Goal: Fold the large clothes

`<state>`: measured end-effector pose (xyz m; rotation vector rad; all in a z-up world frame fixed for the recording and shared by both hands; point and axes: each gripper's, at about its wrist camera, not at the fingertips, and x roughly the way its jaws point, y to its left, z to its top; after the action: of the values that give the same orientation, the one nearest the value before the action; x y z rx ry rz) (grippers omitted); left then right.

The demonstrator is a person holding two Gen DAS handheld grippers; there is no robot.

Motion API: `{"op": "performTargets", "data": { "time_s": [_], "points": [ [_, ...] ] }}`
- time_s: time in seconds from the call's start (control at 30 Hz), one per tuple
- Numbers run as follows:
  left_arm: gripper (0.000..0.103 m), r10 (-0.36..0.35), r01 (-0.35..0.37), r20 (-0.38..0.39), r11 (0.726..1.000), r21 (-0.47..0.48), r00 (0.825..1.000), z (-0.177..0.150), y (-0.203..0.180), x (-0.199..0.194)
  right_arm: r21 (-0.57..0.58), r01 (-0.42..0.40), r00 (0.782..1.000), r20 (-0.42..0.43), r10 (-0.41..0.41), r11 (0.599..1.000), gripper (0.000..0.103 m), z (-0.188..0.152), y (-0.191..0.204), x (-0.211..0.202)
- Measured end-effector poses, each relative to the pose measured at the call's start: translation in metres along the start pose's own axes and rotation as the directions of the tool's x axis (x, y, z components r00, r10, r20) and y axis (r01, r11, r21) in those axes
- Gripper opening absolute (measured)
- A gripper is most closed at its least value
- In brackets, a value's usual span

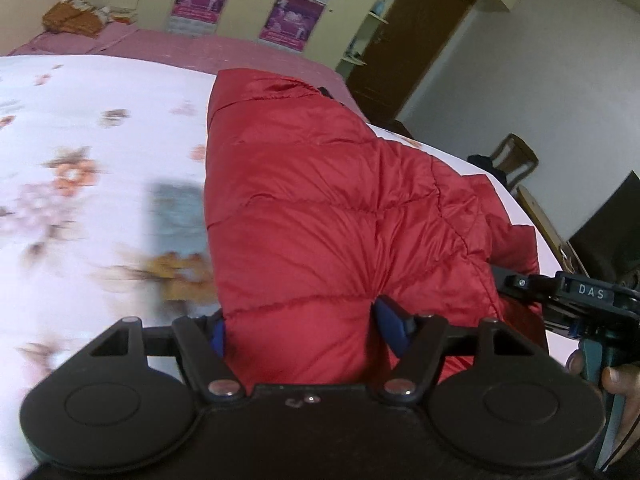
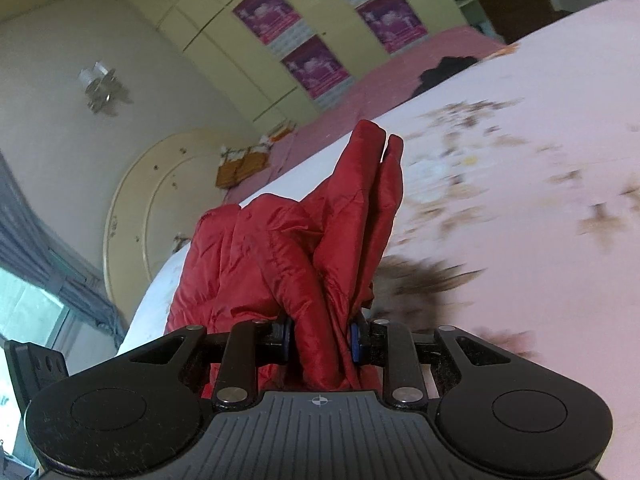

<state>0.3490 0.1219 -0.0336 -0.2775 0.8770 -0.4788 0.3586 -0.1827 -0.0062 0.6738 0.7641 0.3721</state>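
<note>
The quilted jacket (image 1: 320, 208) between the black fingers (image 1: 394, 326) is showing glossy red. Beside the fingers, the bedsheet (image 1: 100, 152) is showing white with orange-brown flowers; blue pads (image 2: 357, 340) are lining the fingers.

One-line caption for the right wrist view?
Right gripper shut on bunched red puffer jacket above the floral bedsheet.

Both tools are matte black. The left gripper (image 1: 300, 320) has blue pads (image 1: 394, 326), round discs and silver pivot screws. The right gripper (image 2: 320, 338) adds a ribbed grey top plate (image 2: 320, 432) behind its blue pads, printed with a small crosshair.
</note>
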Motion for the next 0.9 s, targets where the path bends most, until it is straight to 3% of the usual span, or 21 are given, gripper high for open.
{"op": "performTargets", "data": {
  "time_s": [0.3, 0.47, 0.73, 0.9],
  "points": [
    [0.068, 0.018, -0.019, -0.014, 0.999, -0.043, 1.0, 0.003, 0.071, -0.022, -0.026, -0.003, 0.997, -0.072, 0.001, 1.0, 0.025, -0.025, 0.047, 0.062],
    [0.068, 0.007, -0.012, -0.041, 0.992, -0.124, 0.999, 0.001, 0.105, -0.016, -0.044, 0.004, 0.993, -0.12, -0.01, 0.999, 0.025, -0.033, 0.056, 0.093],
    [0.071, -0.027, 0.008, -0.08, 0.976, -0.22, 0.996, -0.013, 0.145, 0.005, 0.007, 0.073, 0.981, -0.181, -0.071, 0.997, 0.025, -0.049, 0.025, 0.138],
    [0.087, -0.034, 0.012, -0.081, 0.968, -0.25, 0.996, -0.015, 0.158, 0.01, 0.033, 0.066, 0.98, -0.189, -0.058, 0.997, 0.026, -0.053, 0.009, 0.143]
  ]
}}
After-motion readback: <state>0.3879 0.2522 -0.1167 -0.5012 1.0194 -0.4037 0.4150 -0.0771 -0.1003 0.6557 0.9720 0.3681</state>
